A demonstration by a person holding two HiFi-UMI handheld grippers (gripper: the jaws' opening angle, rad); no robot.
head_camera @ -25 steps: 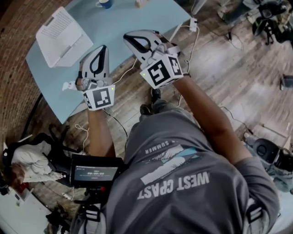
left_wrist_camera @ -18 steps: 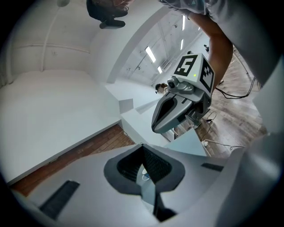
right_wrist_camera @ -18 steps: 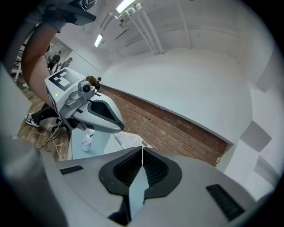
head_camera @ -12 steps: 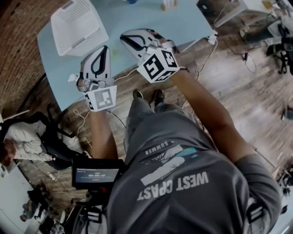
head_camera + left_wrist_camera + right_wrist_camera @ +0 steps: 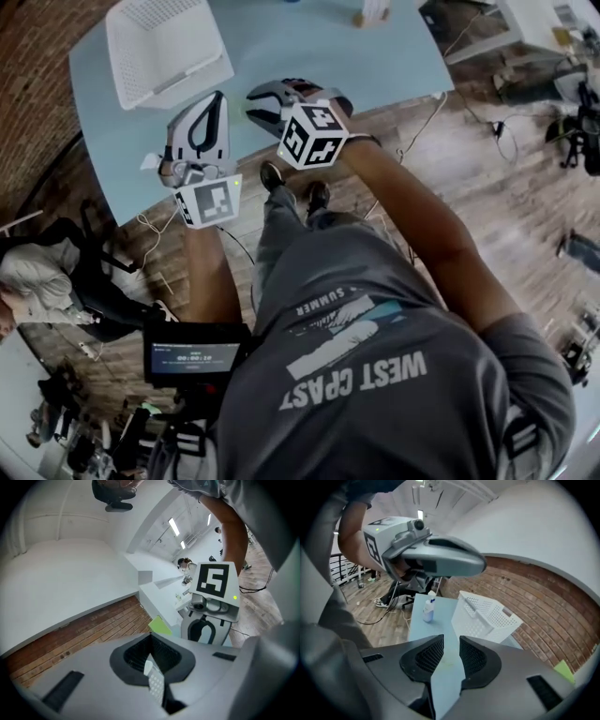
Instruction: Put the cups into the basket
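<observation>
Jaws on right gripper [image 5: 451, 641] just opening, empty; left gripper [image 5: 151, 638] clenched empty; basket [image 5: 480, 620] mouth-up.

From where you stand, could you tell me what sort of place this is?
Probably an open lab or studio workspace: a brick wall, a cable-strewn plank floor, and a light-blue table bearing a white basket.

Your grey plastic left gripper [image 5: 214, 101], upper left of centre in the head view, points up-frame, jaws pressed together and empty. Just right of it, your grey right gripper [image 5: 255, 97] tilts downward. Its jaws have just been opening, nothing between them.
</observation>
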